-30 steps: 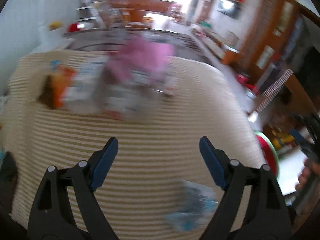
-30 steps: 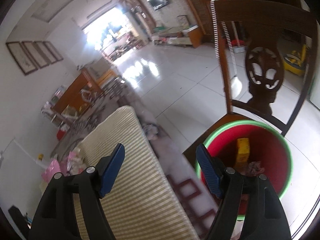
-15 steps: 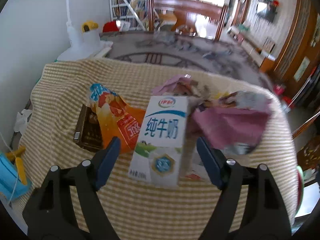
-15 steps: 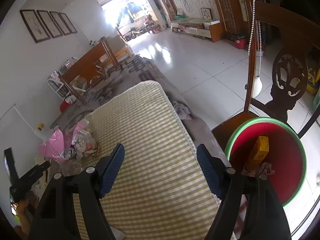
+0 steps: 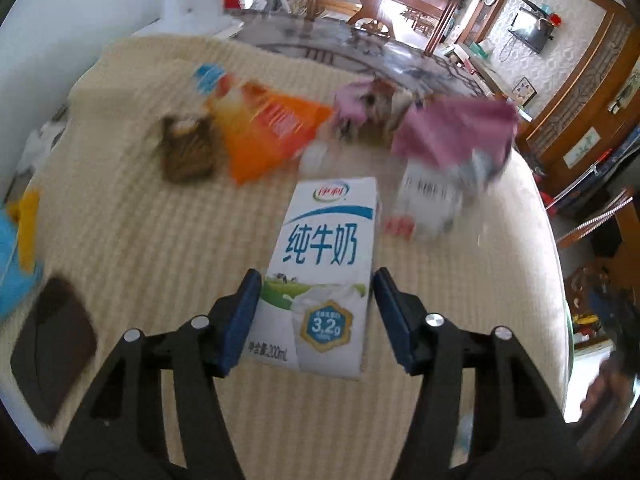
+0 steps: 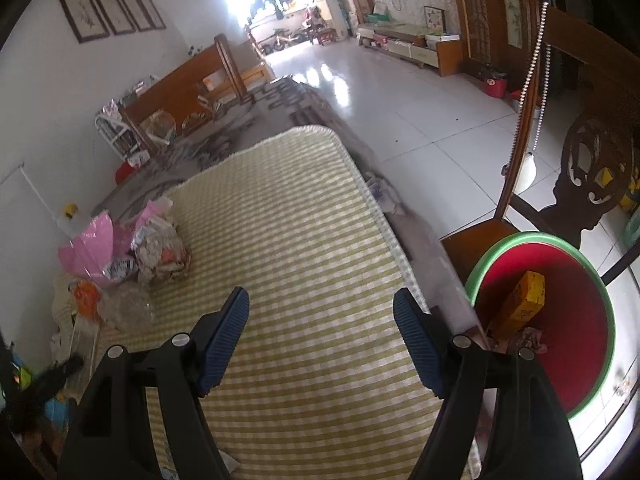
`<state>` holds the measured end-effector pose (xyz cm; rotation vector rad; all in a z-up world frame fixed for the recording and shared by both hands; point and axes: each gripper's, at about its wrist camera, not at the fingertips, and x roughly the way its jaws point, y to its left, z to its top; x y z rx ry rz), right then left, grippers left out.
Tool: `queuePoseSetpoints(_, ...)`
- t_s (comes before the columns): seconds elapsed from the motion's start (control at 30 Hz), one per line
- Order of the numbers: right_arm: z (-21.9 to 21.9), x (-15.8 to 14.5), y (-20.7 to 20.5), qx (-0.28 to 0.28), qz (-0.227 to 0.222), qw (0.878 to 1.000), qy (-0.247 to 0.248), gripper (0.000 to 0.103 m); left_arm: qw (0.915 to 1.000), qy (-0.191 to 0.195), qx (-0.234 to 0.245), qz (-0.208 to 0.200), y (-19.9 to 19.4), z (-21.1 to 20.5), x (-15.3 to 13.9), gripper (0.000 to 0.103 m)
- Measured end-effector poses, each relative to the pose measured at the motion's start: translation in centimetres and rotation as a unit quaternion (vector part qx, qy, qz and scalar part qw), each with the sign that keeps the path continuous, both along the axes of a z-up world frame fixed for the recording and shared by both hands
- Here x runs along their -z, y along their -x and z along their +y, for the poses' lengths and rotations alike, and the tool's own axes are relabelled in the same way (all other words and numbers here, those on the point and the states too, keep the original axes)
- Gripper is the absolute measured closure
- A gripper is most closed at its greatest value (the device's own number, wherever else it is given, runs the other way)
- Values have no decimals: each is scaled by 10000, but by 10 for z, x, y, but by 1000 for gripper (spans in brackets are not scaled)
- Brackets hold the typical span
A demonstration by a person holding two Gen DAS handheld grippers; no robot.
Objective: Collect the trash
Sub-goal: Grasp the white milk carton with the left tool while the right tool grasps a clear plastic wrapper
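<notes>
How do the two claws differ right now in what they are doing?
The left claw has a milk carton between its fingers; the right claw holds nothing. The left is closed to the carton's width; the right is spread wide. The left faces the trash pile; the right has the red bin alongside. Both have blue pads.

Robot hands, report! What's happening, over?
Left gripper shut on milk carton. Right gripper open, empty, above cloth. Red bin beside table. Path clear.
</notes>
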<state>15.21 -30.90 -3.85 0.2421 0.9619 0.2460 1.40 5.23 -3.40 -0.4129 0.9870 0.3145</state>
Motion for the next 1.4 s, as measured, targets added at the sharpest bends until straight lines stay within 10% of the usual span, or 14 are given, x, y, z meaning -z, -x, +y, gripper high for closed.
queuePoseSetpoints(0.27, 26, 3, 32, -543, -142, 9983, 172, 31, 9999, -1, -30, 130, 58, -17, 15, 47)
queuePoseSetpoints(0.63, 50, 26, 114, -1096, 859, 9885, -588, 30, 9998, -144, 116, -84, 64, -11, 11, 29)
queuePoseSetpoints(1.0, 109, 41, 121, -1489, 1022, 9836, 15, 30, 9984, -259, 408, 306, 41, -25, 31, 30)
queuePoseSetpoints(1.07, 115, 43, 125, -1598, 959, 9823, 169, 41, 9977, -251, 405, 477, 39, -28, 39, 50)
queuePoseSetpoints(1.23, 120, 39, 131, -1809, 792, 9803, 60, 79, 9977, -389, 361, 433, 47, -33, 39, 51)
queuePoseSetpoints(1.4, 117, 29, 132, -1878, 636, 9801, -60, 95, 9986, -324, 321, 257, 54, -36, 26, 51)
